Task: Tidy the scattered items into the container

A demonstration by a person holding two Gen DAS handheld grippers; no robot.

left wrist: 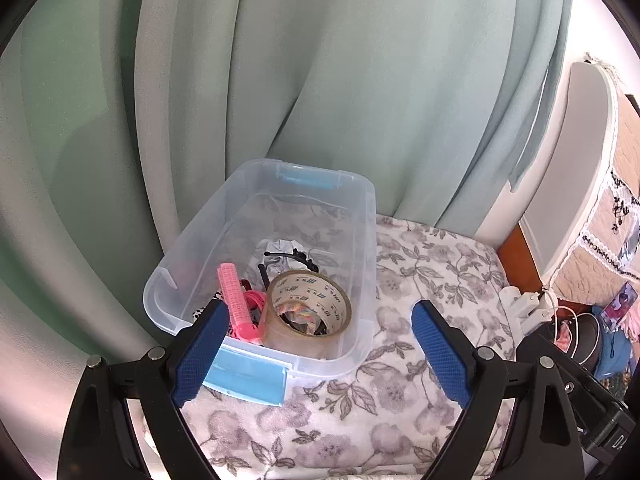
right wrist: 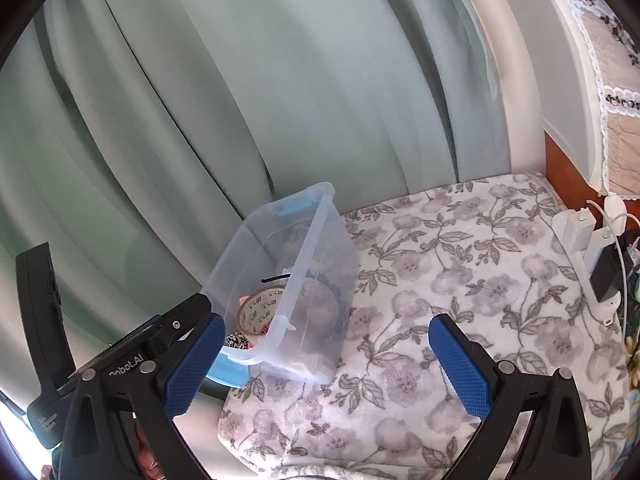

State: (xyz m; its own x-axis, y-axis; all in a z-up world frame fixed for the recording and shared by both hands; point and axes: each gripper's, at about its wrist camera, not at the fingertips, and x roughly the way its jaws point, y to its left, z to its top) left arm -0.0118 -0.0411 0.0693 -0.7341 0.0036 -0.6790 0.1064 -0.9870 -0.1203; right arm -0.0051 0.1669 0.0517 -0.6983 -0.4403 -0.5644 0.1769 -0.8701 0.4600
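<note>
nearest in both wrist views are the blue-padded fingers, and both pairs stand wide apart with nothing between them: the left gripper (left wrist: pixel 320 348) hangs over the near end of the container (left wrist: pixel 362 216), its left finger (left wrist: pixel 202 354) in front of the near rim and the blue latch (left wrist: pixel 248 376), while the right gripper (right wrist: pixel 326 364) sits off to the container's right, over the bare floral blanket (right wrist: pixel 480 280). the clear plastic container (right wrist: pixel 320 216) rests on that blanket near the bed's left edge, its long axis running away from the fingers toward the green curtain (left wrist: pixel 340 80). inside it, toward the near end, lie a roll of brown tape (left wrist: pixel 308 312), a pink tube (left wrist: pixel 236 300), and further in some black clips (left wrist: pixel 288 258) on something grey; the far half looks empty. no loose item shows on the blanket in either view, so the tidying looks close to done, or whatever is left lies out of frame. the left hand is plainly the nearer to the container, which lies straight ahead and just below its fingers; for the right, it lies ahead and to the left. beyond the blanket on the right, chargers and cables (right wrist: pixel 592 248) crowd the bed's edge.
</note>
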